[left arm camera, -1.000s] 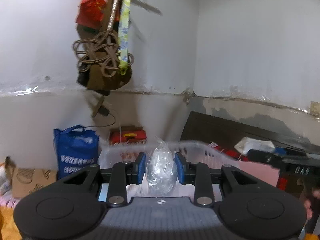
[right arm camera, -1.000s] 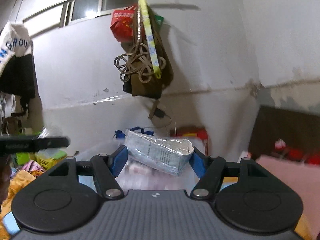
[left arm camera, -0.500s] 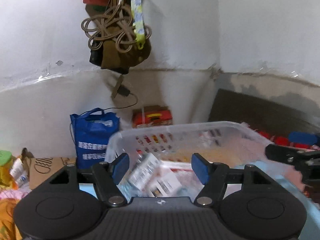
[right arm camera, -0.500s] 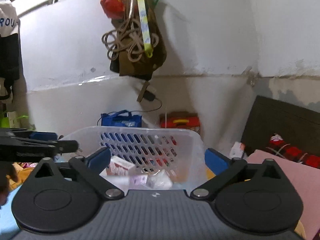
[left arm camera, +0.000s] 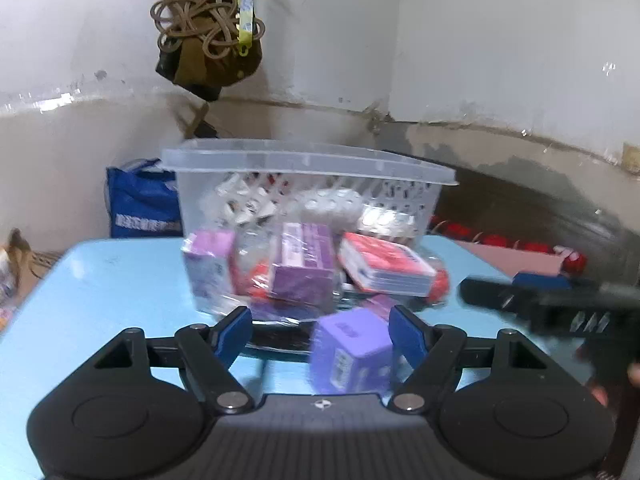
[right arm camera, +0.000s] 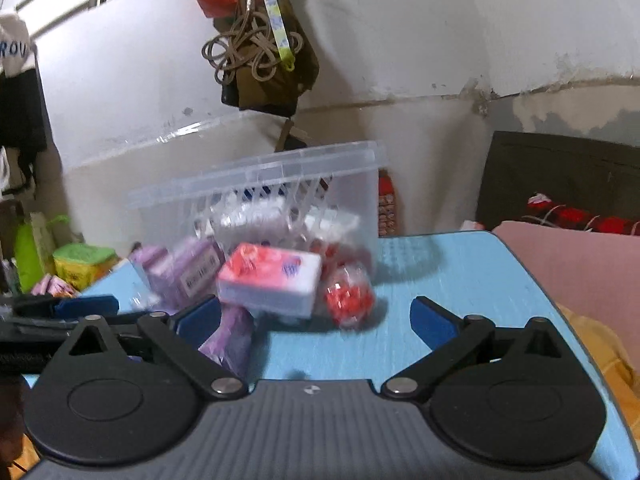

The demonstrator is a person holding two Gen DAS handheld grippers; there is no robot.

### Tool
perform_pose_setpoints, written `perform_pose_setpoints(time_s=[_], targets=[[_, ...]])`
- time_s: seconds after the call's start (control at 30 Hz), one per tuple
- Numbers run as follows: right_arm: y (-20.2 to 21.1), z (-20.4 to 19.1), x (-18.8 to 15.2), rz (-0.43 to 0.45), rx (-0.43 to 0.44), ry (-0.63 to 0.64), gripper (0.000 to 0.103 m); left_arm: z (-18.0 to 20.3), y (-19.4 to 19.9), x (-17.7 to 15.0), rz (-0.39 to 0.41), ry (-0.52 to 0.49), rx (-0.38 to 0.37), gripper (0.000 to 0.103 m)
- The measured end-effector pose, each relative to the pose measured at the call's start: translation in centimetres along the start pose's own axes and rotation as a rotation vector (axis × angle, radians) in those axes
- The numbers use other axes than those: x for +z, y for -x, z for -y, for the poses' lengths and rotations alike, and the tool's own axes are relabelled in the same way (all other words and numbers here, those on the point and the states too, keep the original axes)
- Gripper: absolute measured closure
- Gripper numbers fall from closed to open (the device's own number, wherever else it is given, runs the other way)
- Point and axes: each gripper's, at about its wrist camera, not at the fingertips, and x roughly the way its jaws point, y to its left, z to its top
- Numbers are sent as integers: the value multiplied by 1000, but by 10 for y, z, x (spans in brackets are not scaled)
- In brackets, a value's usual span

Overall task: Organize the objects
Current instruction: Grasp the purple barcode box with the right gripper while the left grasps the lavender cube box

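A light blue tabletop (left arm camera: 100, 280) runs ahead of both grippers to a stained white wall (left arm camera: 500, 60). The left gripper (left arm camera: 320, 330), its jaws opening, grips nothing; a purple box (left arm camera: 350, 354) lies just inside its right finger. The right gripper (right arm camera: 316, 322) gapes wide and empty. Beyond both lie wrapped purple and red-white packets (left arm camera: 380, 266), then a clear perforated plastic basket (left arm camera: 308, 164).
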Motion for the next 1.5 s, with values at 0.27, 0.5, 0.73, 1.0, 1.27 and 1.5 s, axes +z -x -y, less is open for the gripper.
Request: perform_pose_setpoints(time_s=[0.27,0.5,0.73,1.0,1.27,1.5], targets=[[-5,-11,-7,-36,-27,28,0,6,12,-6,50,-16,2,26],[-7,-8,-9,-45,-24,15,0,15,5,-11,31,-52,-19,26],[-9,-3,-9,-63,-10,-24,0,10,2,-15,3,-28,-10,48],[-14,-26,-7,-100,17,27,0,-13,26,-15,36,-84,97,47],[-30,-63,-6,-163,51,140,3,-28,17,-20,-5,-70,116,45],[-39,-58,-11,-220,106,131,55,-28,11,-23,-38,-71,132,48]])
